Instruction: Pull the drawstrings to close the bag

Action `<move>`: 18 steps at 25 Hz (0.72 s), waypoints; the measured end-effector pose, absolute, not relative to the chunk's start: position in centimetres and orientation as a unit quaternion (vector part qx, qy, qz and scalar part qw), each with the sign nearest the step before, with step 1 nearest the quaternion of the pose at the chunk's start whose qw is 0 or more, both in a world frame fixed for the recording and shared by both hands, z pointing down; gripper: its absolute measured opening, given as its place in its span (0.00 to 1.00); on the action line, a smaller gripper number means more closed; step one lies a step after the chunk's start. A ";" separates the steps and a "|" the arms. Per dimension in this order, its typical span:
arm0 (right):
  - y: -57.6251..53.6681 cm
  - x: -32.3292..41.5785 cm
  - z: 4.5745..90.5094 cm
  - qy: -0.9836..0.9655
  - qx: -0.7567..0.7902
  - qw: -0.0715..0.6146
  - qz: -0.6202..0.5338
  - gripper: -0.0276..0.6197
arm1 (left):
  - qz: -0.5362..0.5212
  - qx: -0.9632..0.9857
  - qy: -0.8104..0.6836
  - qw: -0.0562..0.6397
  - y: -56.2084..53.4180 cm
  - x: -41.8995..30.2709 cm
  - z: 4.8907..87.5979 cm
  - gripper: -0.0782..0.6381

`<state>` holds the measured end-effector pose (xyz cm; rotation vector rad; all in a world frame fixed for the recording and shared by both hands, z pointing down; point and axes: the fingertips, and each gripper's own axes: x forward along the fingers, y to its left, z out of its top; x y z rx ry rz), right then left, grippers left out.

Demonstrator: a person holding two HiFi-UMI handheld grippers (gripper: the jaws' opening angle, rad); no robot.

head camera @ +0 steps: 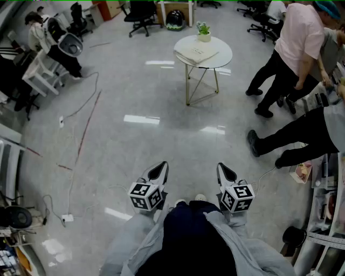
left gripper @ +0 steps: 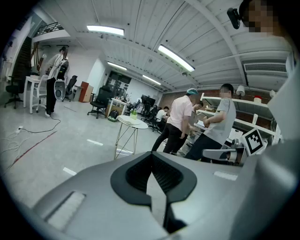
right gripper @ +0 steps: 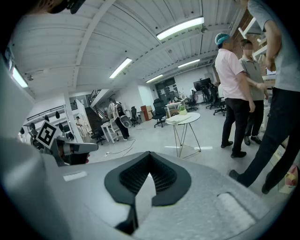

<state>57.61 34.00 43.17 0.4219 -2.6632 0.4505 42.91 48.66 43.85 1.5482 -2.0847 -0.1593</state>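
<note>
The cream drawstring bag (head camera: pixel 197 52) lies folded flat on a small round white table (head camera: pixel 223 58) far ahead across the floor. The same table (left gripper: pixel 132 123) shows small in the left gripper view, and in the right gripper view the bag (right gripper: pixel 175 120) is a pale slab on the table (right gripper: pixel 187 118). Both grippers are held low, close to the body, well short of the table. My left gripper (head camera: pixel 160 171) (left gripper: pixel 151 154) is shut with nothing between its jaws. My right gripper (head camera: pixel 225 172) (right gripper: pixel 150 155) is shut and empty too.
A small potted plant (head camera: pixel 204 32) stands on the table behind the bag. A person in a pink shirt (head camera: pixel 294 48) and another person's legs (head camera: pixel 291 137) are at the right. Cables (head camera: pixel 81 110) trail over the floor at the left; office chairs (head camera: pixel 141 16) stand at the back.
</note>
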 end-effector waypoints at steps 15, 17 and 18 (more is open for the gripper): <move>41.2 58.1 42.0 -0.967 0.124 0.159 0.154 0.05 | -0.063 0.602 -0.759 0.239 51.9 45.0 43.2 0.13; 41.5 57.7 42.0 -0.969 0.120 0.157 0.150 0.05 | -0.060 0.601 -0.761 0.236 52.0 45.0 43.3 0.13; 41.6 57.6 42.1 -0.969 0.123 0.157 0.148 0.05 | -0.057 0.597 -0.765 0.234 52.2 44.9 43.4 0.13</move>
